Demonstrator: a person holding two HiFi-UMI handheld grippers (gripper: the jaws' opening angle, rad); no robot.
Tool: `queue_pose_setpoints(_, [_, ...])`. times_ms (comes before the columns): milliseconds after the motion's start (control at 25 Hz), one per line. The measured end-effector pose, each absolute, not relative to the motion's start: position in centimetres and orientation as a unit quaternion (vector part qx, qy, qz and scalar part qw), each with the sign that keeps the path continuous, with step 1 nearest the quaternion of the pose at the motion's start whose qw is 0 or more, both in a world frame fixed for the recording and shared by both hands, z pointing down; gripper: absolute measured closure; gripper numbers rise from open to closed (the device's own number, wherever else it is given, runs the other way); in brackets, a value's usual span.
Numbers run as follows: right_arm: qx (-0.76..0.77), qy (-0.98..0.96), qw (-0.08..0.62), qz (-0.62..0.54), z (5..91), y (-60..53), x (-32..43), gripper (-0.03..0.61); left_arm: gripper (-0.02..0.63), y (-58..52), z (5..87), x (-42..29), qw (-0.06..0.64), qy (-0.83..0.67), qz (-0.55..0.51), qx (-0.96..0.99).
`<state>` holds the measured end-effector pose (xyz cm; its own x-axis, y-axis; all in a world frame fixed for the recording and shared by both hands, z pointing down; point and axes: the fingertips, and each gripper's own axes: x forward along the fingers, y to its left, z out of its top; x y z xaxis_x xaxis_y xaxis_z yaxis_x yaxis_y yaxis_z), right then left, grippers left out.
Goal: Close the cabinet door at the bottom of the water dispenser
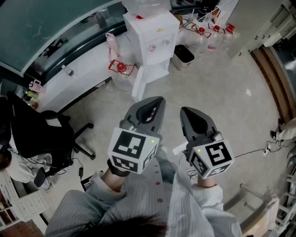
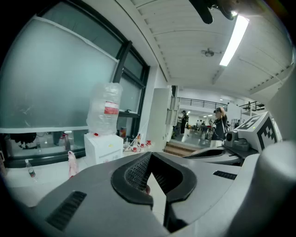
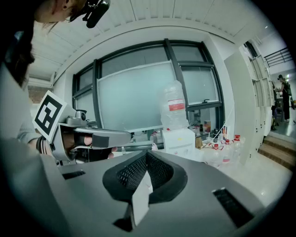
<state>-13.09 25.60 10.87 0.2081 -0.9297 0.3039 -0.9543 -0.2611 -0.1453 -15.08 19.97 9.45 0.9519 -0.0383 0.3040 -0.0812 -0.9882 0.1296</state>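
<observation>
The water dispenser (image 1: 152, 37) is standing well ahead of both grippers, across an open stretch of glossy, pale floor (image 1: 222, 92). Its cabinet door (image 1: 138, 83) is hanging open at the bottom. The door is a flat white panel with its long axis upright, swung out from the left edge of the cabinet as the head view shows it, and its free edge is pointing back toward the person.

The left gripper (image 1: 157, 101) is lining up more closely with that door than the right gripper (image 1: 187, 112), so it is probably the better one for the push. The push would likely have to come from the door's left face and sweep it rightward into the cabinet. Both grippers are still well apart from the door and touching nothing.

In the left gripper view the ribbed dark pads are meeting at their tips with nothing pinched between them. The right gripper's pads are pressed together in the same way. A pale sliver is showing at their seam, and I cannot tell what it is.

The dispenser is a boxy white unit with smooth, hard-looking panels, and it is carrying a clear water bottle (image 1: 143, 7) upside down on top. A black bin (image 1: 184, 54) is sitting just beside it on the right.
</observation>
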Motion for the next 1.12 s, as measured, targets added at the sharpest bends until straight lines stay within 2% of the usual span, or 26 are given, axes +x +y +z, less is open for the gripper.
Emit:
queue_pose_setpoints(840, [0.764,-0.617,0.033,0.184,13.0,28.0,-12.7,0.565,0.603,20.6,11.6,-14.9,0.07,-0.063,0.167,0.981])
queue_pose_setpoints(1120, [0.758,-0.622,0.035,0.194,14.1,23.6,-8.6,0.565,0.603,15.8,12.5,-10.9,0.069,-0.076,0.173,0.98])
